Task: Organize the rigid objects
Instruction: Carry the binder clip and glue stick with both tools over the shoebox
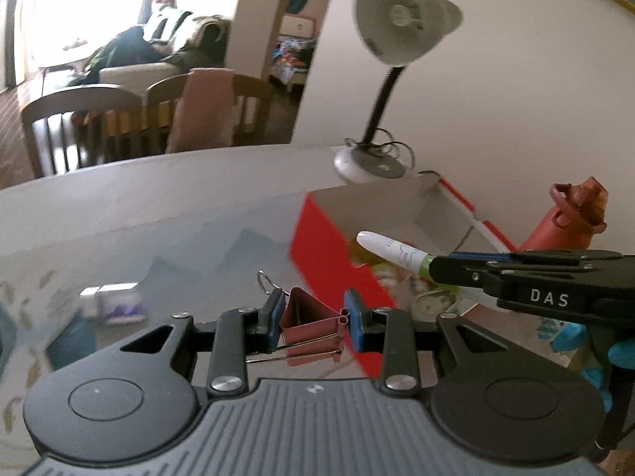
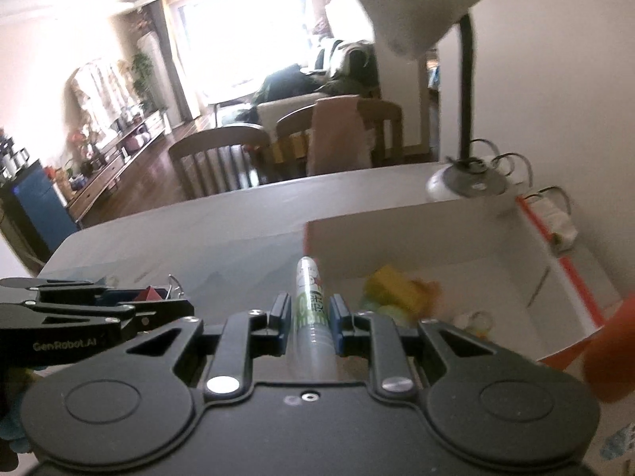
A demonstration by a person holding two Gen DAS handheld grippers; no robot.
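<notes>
Table (image 1: 158, 206) | left hand-held gripper (image 1: 313, 319) clamps binder clip (image 1: 313, 331) | right hand-held gripper (image 2: 307, 317) clamps marker (image 2: 311, 301)

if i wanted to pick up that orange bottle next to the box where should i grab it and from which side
Grip the orange bottle around its round body, below the narrower cap with its loop, closing on it horizontally. Come from the near side: the red and white box stands to its left, the wall rises behind it, and the right hand-held gripper, shut on a marker, is in front, so this is a tentative call.
</notes>
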